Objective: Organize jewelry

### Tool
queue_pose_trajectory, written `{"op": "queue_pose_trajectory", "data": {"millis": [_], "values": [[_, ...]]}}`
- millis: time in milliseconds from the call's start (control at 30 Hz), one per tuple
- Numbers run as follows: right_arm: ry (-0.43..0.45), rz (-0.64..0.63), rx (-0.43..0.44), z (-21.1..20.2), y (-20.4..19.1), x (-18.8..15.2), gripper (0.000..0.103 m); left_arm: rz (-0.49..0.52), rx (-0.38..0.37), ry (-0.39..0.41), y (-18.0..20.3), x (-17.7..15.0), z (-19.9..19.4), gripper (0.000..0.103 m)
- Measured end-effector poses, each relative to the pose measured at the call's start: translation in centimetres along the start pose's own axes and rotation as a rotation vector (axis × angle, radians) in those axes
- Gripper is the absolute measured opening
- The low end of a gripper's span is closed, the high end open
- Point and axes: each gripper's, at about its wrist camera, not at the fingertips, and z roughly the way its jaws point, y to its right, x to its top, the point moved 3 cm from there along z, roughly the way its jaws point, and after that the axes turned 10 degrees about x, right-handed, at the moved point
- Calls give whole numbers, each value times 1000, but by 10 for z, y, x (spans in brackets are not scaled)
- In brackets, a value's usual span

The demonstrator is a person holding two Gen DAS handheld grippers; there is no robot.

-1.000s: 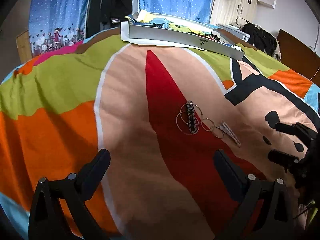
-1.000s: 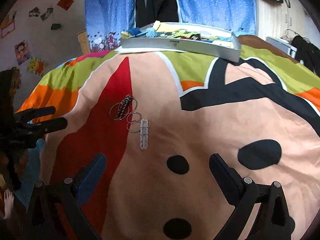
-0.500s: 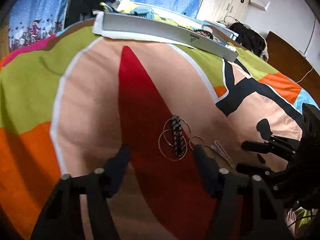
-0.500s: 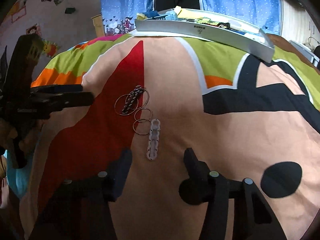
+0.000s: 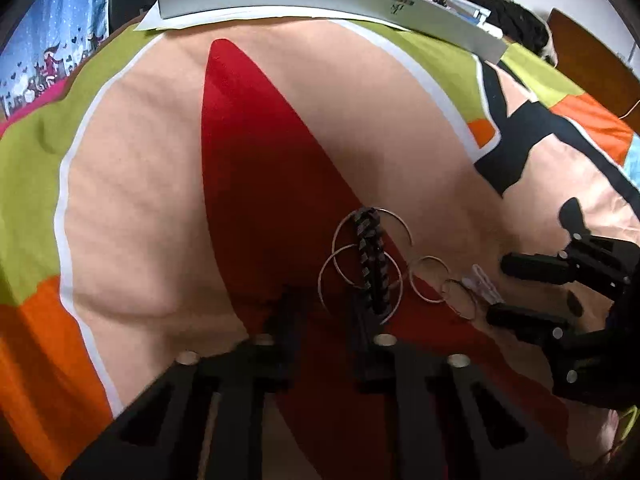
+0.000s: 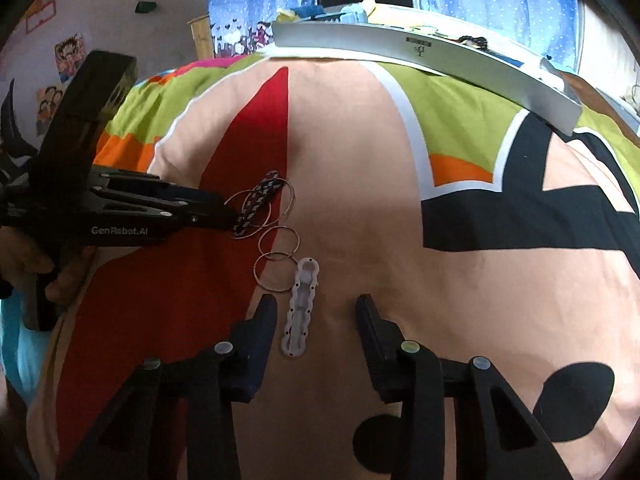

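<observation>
Wide bare bedspread (image 6: 460, 280) open ahead and to the right. Blocked far ahead by long grey tray (image 6: 420, 60). Crowded at left by left gripper (image 6: 230, 216) beside hoop rings (image 6: 276, 272).

Black braided bracelet (image 6: 256, 205) lying flat across two thin hoop bangles (image 6: 276, 200) on bed, mid-spread. Two smaller hoops (image 6: 279, 240) just beside. Translucent white clip (image 6: 301, 308) flat, touching nearest hoop.
</observation>
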Motion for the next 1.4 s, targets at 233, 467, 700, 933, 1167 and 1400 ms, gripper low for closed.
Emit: {"op": "queue_pose_trajectory", "data": {"millis": [233,467,700,933,1167,1400], "values": [[-49,-9,-36,11,0,0,13,-50,-3,-6,-14,-9,-14,1],[-12,44,-3,-7,0,-12,13,-84,-31,-34,-26,-30,-50,1],[11,63,21,-27,-6,-23,13,-99,-55,-10,-33,-40,-94,1],[36,59,23,-35,-18,-20,13,-129,-60,29,-19,-27,-114,1],[96,24,17,-55,-23,-8,13,-118,-51,100,-11,9,-122,1],[170,-20,-19,-73,-5,38,13,-135,-56,241,-7,91,-120,1]]}}
